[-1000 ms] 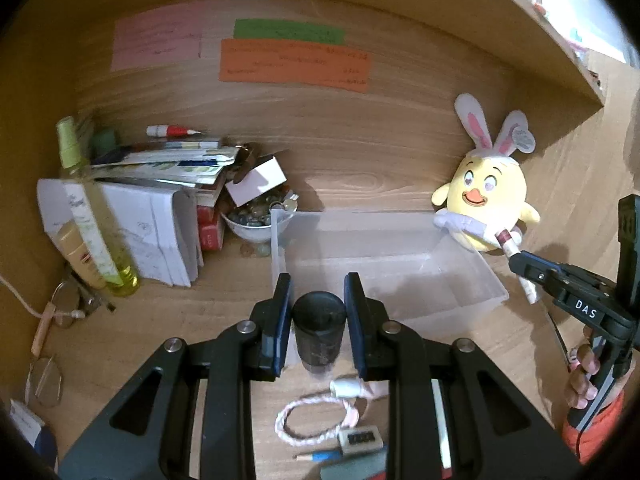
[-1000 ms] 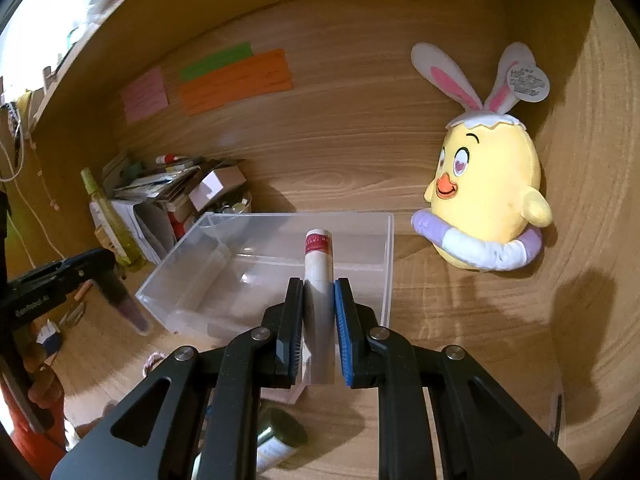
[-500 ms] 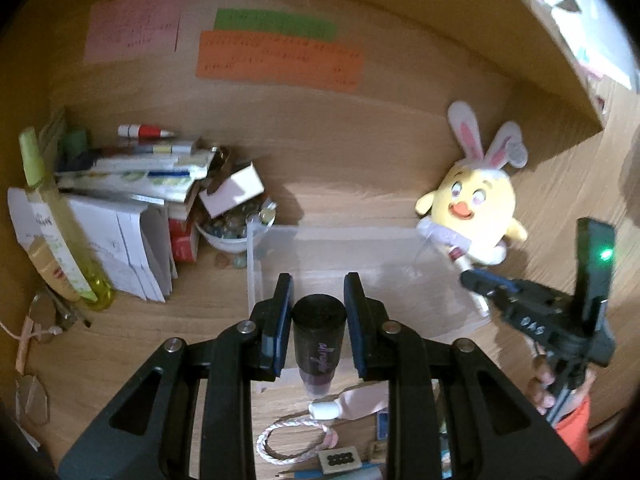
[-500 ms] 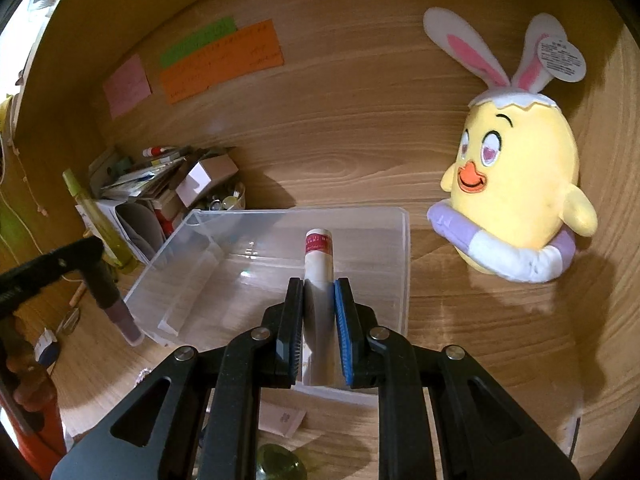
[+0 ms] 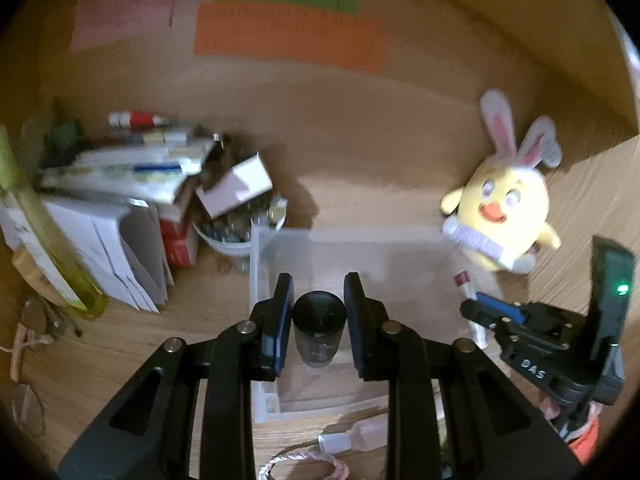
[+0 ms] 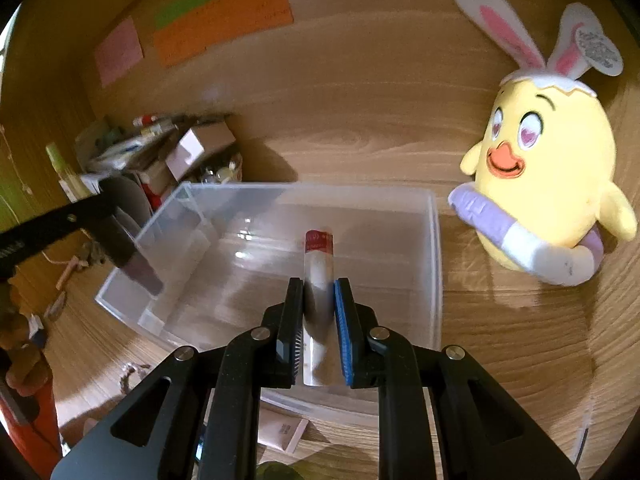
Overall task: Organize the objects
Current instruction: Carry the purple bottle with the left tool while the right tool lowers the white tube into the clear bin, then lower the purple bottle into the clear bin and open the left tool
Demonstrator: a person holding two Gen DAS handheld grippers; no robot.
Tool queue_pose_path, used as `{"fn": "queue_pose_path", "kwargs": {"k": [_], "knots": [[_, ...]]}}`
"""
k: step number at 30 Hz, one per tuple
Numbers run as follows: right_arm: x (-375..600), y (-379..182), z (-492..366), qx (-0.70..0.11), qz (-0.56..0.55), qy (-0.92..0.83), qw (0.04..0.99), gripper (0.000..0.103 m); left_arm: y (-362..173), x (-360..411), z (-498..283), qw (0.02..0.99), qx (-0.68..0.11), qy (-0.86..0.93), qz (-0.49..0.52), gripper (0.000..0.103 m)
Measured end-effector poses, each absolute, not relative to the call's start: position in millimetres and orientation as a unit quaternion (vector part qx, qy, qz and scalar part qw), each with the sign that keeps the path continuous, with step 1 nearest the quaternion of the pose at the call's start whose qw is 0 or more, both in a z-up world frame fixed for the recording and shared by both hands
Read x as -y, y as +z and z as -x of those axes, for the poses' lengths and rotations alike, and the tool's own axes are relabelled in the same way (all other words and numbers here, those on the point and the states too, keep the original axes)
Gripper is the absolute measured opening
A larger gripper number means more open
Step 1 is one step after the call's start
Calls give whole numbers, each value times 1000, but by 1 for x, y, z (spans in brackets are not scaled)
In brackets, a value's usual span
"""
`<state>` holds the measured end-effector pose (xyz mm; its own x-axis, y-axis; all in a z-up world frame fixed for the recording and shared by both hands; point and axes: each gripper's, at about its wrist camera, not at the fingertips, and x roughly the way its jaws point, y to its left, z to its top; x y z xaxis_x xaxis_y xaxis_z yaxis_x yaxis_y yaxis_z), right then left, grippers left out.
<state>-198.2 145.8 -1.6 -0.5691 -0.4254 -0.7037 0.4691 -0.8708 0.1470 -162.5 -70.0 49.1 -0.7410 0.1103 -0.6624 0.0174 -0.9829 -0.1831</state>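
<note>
With L gripper (image 5: 316, 316) clamped on dark jar (image 5: 319, 330) and R gripper (image 6: 318, 320) clamped on white tube (image 6: 318, 276), both above clear bin (image 6: 434, 264), 2 simultaneous releases risk collision or a rim strike, bouncing items out.

The right gripper (image 6: 316, 312) clamps a white tube with a red band (image 6: 318, 256) above a clear plastic bin (image 6: 434, 264) on the wooden desk (image 6: 520, 340). A yellow chick plush with bunny ears (image 6: 548, 176) sits just right of the bin.
</note>
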Motion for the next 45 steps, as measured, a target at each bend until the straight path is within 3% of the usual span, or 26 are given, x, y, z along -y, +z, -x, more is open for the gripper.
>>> {"fn": "queue_pose_path", "kwargs": {"k": [15, 18, 20, 24, 26, 31, 34, 42, 45], "knots": [[-125, -23, 207, -60, -420, -872, 242, 14, 7, 49, 194, 47, 93, 903, 416, 27], [-122, -26, 209, -62, -425, -870, 243, 14, 0, 41, 197, 38, 65, 905, 420, 36], [-121, -26, 208, -67, -423, -871, 242, 14, -1, 37, 196, 38, 53, 906, 419, 53], [-118, -23, 204, -79, -419, -872, 240, 15, 0, 32, 193, 38, 39, 908, 416, 60], [-119, -20, 201, -79, -414, -874, 242, 20, 3, 30, 191, 32, 31, 911, 410, 66], [-122, -8, 192, -78, -393, -884, 240, 47, 12, 33, 185, 21, 26, 919, 393, 73], [-126, -1, 186, -72, -383, -889, 241, 56, 18, 33, 179, 15, 19, 922, 385, 76], [-149, 14, 159, -42, -365, -898, 241, 80, 35, 38, 149, 4, 7, 934, 357, 94], [-162, 16, 151, -25, -368, -898, 240, 82, 37, 40, 133, -2, 4, 940, 340, 96]]}}
